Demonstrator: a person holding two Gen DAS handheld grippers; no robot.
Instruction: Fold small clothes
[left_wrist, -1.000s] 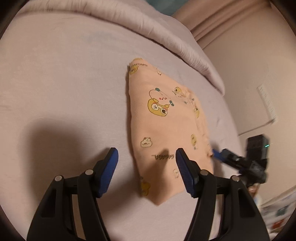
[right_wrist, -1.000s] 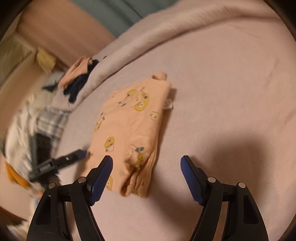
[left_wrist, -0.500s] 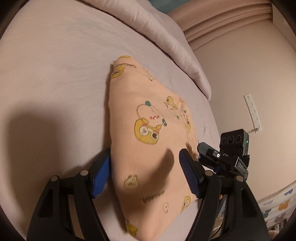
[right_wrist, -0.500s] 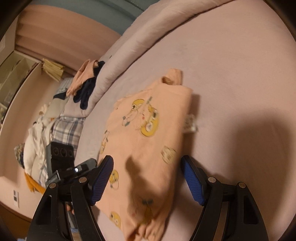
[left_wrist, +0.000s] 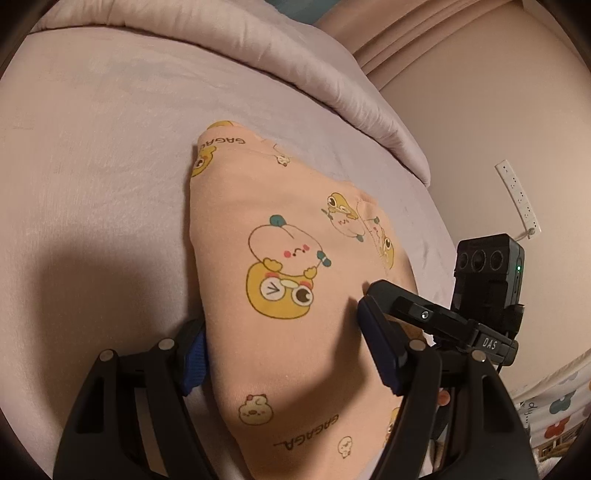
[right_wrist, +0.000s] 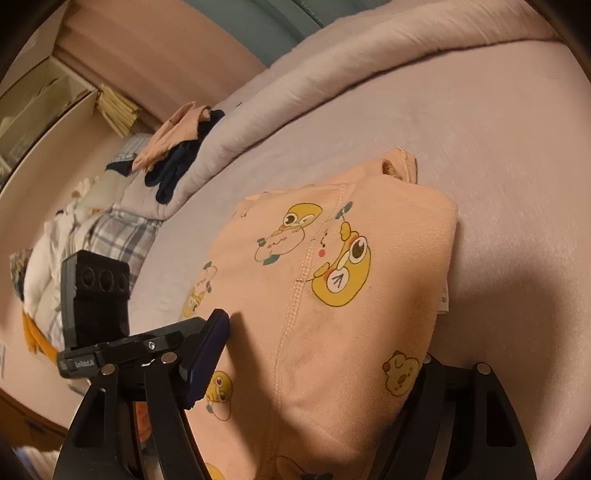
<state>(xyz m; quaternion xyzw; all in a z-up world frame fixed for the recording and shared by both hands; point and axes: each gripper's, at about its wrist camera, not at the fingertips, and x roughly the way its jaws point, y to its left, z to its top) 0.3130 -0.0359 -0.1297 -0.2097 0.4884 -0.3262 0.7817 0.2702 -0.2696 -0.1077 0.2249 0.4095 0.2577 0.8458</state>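
A folded peach garment (left_wrist: 295, 288) with yellow cartoon prints lies on the pale pink bed sheet (left_wrist: 92, 177). My left gripper (left_wrist: 284, 350) is open; its jaws straddle the garment's near end, the left finger (left_wrist: 194, 354) partly hidden under the cloth edge. In the right wrist view the same garment (right_wrist: 332, 295) fills the middle, and my right gripper (right_wrist: 317, 373) is open around its near end, the right finger hidden behind the cloth. Each gripper shows in the other's view, the right one (left_wrist: 424, 317) and the left one (right_wrist: 147, 343), close together at opposite sides of the garment.
A rolled pink duvet (left_wrist: 277, 62) runs along the back of the bed. A pile of other clothes (right_wrist: 173, 147) and a plaid cloth (right_wrist: 122, 232) lie at the bed's far left. A wall with a power strip (left_wrist: 517, 199) is on the right.
Both grippers have moved forward and down onto the garment, from standing short of it to straddling its ends. Their jaws stay open.
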